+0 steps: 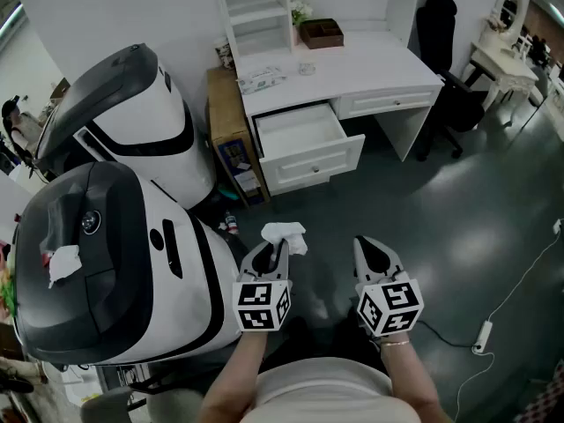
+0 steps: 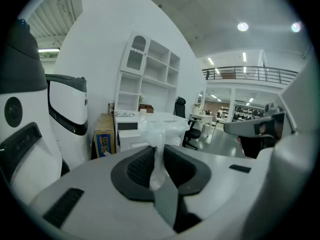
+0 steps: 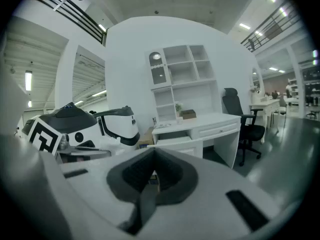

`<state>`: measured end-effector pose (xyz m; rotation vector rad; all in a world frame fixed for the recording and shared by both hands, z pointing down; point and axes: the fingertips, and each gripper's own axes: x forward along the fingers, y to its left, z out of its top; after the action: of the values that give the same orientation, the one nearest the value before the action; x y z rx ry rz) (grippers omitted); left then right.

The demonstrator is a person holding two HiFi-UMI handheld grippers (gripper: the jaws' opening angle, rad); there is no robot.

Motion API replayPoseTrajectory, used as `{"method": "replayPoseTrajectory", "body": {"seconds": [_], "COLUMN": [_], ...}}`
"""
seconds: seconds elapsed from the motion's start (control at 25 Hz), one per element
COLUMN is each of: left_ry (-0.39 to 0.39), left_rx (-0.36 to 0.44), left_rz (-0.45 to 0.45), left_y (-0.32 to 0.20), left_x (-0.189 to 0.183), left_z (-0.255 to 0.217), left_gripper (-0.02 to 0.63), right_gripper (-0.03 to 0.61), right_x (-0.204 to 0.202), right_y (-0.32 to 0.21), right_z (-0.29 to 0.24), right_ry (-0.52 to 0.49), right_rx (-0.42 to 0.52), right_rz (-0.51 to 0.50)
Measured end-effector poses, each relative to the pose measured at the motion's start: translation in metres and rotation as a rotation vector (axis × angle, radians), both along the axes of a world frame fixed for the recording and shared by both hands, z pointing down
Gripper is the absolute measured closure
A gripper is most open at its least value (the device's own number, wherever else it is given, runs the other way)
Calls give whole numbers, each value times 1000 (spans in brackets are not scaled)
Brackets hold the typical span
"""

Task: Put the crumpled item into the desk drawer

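Note:
The crumpled item [image 1: 286, 233] is a white, wadded piece of plastic or paper. My left gripper [image 1: 275, 247] is shut on it, low in the head view just left of centre. In the left gripper view the wad [image 2: 159, 129] bulges out above the pads of the left gripper [image 2: 159, 156]. My right gripper [image 1: 370, 245] is beside it to the right, shut with nothing in it, and the right gripper [image 3: 152, 176] shows no gap between its pads. Ahead stands the white desk [image 1: 352, 69] with its left drawer [image 1: 295, 126] pulled open and bare inside.
Two large white and black machines [image 1: 106, 263] fill the left side. A cardboard box [image 1: 231, 122] leans against the desk's left. A black office chair [image 1: 445, 33] stands right of the desk. A brown box [image 1: 321, 32] sits on the desk. A cable with power strip [image 1: 483, 335] lies on the floor.

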<state>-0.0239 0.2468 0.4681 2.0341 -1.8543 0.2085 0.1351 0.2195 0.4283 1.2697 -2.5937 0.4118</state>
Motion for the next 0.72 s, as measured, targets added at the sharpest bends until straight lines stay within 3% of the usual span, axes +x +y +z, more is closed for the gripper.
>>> {"method": "replayPoseTrajectory", "body": {"seconds": [0.2,0.72], "left_ry": [15,9], "left_rx": [0,-14], "left_rz": [-9,-10], "left_y": [9,1], "left_x": [-25,-32], "left_z": [4,5], "left_gripper": [561,561], "right_gripper": [577,577], "right_x": [-20,-10], "right_y": [12,-5], "right_z": [1,8], "right_ry": [16,-27], "right_rx": [3,-23], "right_rz": [0,103]}}
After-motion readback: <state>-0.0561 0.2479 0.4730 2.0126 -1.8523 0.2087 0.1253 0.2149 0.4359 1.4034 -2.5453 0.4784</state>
